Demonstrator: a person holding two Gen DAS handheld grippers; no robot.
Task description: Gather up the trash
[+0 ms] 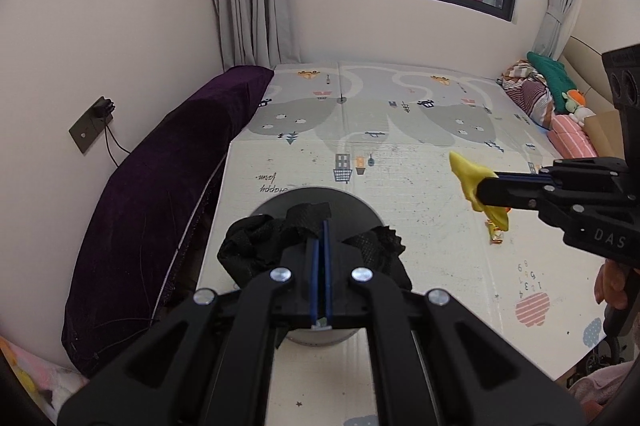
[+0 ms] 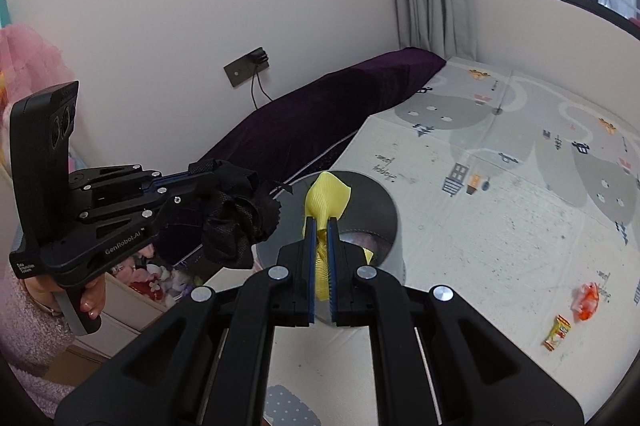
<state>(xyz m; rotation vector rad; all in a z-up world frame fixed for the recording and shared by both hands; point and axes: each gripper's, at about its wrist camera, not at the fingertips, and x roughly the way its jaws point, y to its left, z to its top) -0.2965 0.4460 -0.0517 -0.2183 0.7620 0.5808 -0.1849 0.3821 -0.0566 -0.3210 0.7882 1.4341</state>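
My left gripper (image 1: 321, 226) is shut on a crumpled black cloth (image 1: 260, 246) and holds it just above the round grey bin (image 1: 352, 201) on the play mat. It also shows in the right wrist view (image 2: 212, 177) with the black cloth (image 2: 236, 222) at the bin's left rim. My right gripper (image 2: 321, 226) is shut on a yellow ribbon (image 2: 326, 197) and holds it over the bin (image 2: 384, 214). In the left wrist view the right gripper (image 1: 486, 191) holds the ribbon (image 1: 468, 173) to the right of the bin. A yellow wrapper (image 2: 557, 332) and an orange wrapper (image 2: 586, 302) lie on the mat.
The patterned play mat (image 1: 400, 129) covers the floor. A long purple cushion (image 1: 160, 193) lies along the left wall under a wall socket (image 1: 90, 125). Blankets and toys (image 1: 552, 97) are piled at the far right. A toy box (image 2: 148, 278) stands beside the mat.
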